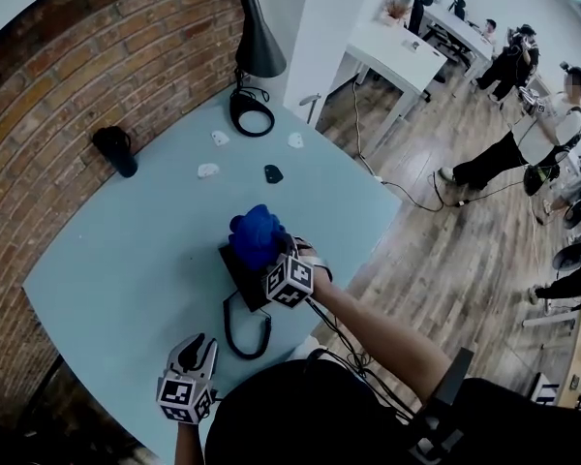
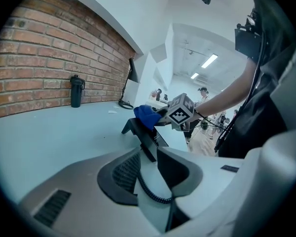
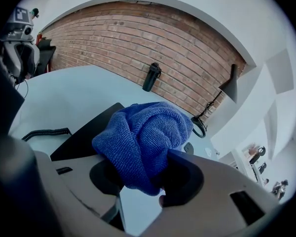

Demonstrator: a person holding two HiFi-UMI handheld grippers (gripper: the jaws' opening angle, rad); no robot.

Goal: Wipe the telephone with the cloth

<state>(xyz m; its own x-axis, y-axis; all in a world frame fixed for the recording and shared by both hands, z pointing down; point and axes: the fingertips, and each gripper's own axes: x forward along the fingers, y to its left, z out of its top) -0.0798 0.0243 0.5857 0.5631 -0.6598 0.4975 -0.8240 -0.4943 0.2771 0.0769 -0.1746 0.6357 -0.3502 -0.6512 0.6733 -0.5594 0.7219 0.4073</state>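
The right tongs (image 3: pixel 143 177) are clamped on a bunched blue cloth (image 3: pixel 144 135), which is pressed onto the top of the black telephone (image 1: pixel 238 271). The left tongs (image 2: pixel 148 174) are parted with nothing between them, low over the near edge of the surface (image 1: pixel 126 269). The telephone sits near the surface's near right edge. Its long axis seems to run away from the person, though the cloth hides much of it. Its coiled cord (image 1: pixel 234 337) loops off the near end.

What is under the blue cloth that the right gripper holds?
The black telephone is under the blue cloth, which is clamped in the right gripper. The cloth covers part of the telephone's top, so what is on that part cannot be seen.
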